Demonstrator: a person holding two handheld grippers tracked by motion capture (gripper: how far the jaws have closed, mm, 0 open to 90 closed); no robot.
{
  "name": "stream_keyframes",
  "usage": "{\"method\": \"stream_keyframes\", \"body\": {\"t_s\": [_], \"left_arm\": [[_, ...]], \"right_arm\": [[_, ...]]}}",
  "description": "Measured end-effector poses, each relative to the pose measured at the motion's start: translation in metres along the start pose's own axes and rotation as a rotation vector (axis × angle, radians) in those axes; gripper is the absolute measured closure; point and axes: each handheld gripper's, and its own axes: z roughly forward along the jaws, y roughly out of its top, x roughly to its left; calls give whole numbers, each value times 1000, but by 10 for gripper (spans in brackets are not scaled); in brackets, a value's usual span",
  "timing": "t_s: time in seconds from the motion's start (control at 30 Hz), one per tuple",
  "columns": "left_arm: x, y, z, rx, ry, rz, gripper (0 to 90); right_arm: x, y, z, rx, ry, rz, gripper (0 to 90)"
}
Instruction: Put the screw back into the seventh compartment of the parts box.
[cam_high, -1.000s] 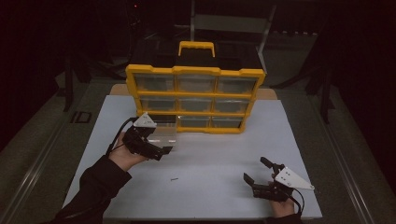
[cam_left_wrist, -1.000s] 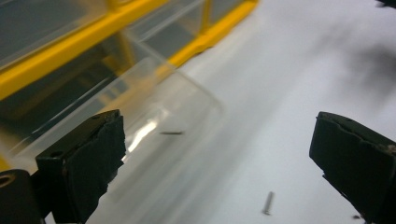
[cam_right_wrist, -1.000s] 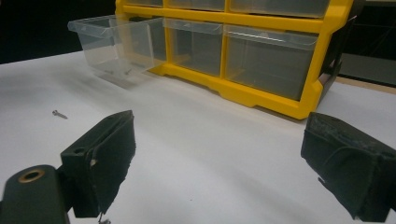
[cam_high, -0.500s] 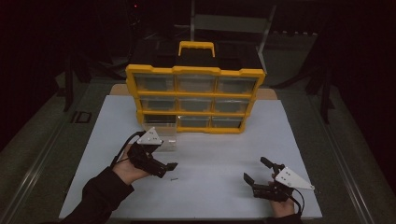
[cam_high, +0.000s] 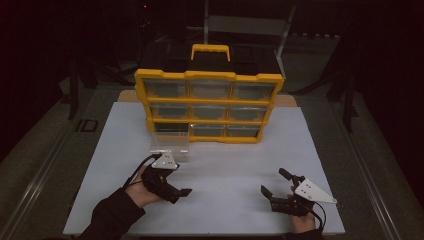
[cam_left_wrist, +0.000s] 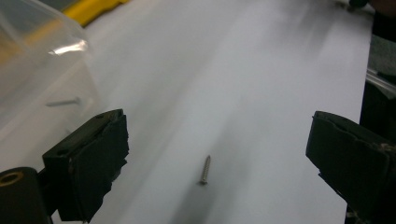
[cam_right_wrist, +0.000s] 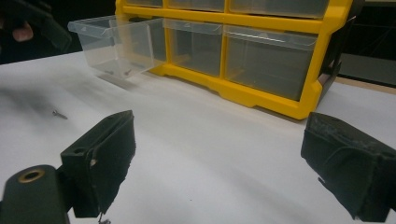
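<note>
While dark room surrounds my white desk (cam_high: 225, 165), yellow drawer cabinet (cam_high: 207, 107) at far side, clear drawer (cam_high: 170, 142) pulled out, small screw (cam_left_wrist: 205, 169) lying flat between my wide-open left fingers (cam_left_wrist: 219, 163), long axis pointing near-to-far there, right fingers (cam_right_wrist: 224, 168) wide open, empty.

My high view is dim: only the white mat (cam_high: 220, 165) and the yellow cabinet (cam_high: 207, 107) catch light, and the surroundings fall to black. In the left gripper view, glare streaks the clear drawer (cam_left_wrist: 42, 70), the far mat blurs, and the screw (cam_left_wrist: 205, 169) casts a soft shadow. My right gripper view is sharper.
</note>
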Motion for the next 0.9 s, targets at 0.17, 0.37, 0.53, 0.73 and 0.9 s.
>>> {"method": "stream_keyframes", "body": {"t_s": [0.17,0.37,0.53,0.73,0.9], "left_arm": [[-1,-7,12,23,-18,7,91],[1,-14,19,31,-18,13,178],[5,-18,26,43,-23,9,325],[6,-21,33,71,-27,25,495],[6,-23,36,88,-31,41,624]], "right_arm": [[0,0,0,2,2,0,100],[0,0,0,2,5,-1,101],[0,0,1,6,10,-3,101],[0,0,1,7,12,-2,101],[0,-1,1,7,13,-1,100]]}}
